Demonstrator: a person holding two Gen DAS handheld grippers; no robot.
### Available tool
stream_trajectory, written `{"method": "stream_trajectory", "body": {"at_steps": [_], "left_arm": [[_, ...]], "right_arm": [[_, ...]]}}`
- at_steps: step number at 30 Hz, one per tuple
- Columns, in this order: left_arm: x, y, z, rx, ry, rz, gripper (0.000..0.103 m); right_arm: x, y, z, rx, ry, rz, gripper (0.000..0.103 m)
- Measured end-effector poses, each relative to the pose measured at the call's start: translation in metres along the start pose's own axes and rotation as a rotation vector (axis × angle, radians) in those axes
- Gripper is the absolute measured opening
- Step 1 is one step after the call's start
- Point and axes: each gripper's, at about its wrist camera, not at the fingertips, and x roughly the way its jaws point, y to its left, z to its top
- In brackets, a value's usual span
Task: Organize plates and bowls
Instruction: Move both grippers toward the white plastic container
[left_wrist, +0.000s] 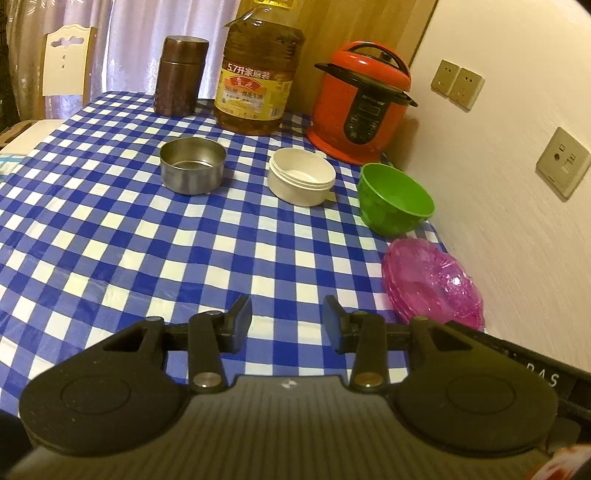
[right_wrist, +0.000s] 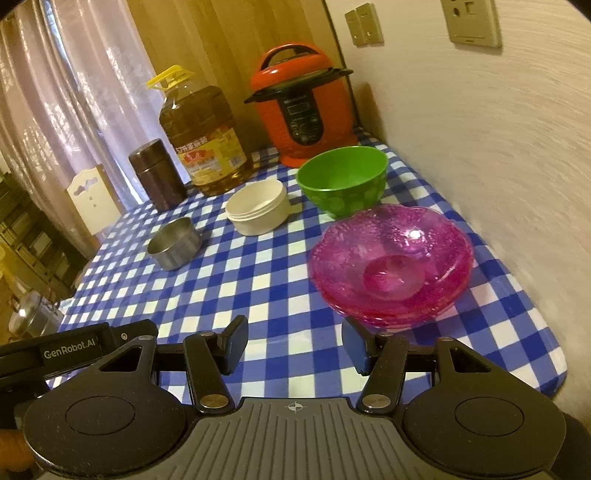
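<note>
Both grippers hang above the table, tilted downward and forward. The left gripper (left_wrist: 287, 317) has its 2 fingers parted with nothing between them. The right gripper (right_wrist: 295, 338) stands a little wider, its pads also bare. The 2 tools sit close side by side, neither touching anything.

The green bowl (right_wrist: 341, 181) sits by the wall (right_wrist: 498, 166). Just in front of it are pink plates (right_wrist: 391, 266). Left of it stand a white tub (right_wrist: 258, 208) and a metal tin (right_wrist: 173, 242). Behind it a red cooker (right_wrist: 303, 107) blocks the way. The desk (right_wrist: 258, 295) in front of the tub and tin is bare.
</note>
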Motion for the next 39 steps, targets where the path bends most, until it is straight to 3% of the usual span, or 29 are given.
{"method": "stream_trajectory", "body": {"at_steps": [20,39], "left_arm": [[0.056,0.013,0.054,0.02,-0.005,-0.008,0.038],[0.178,0.042,0.131,-0.105,-0.031,-0.074,0.038]], "right_arm": [[0.064,0.019,0.05,-0.016,-0.024,0.027,0.056],[0.186,0.01,0.111,0.094,-0.027,0.059,0.056]]}}
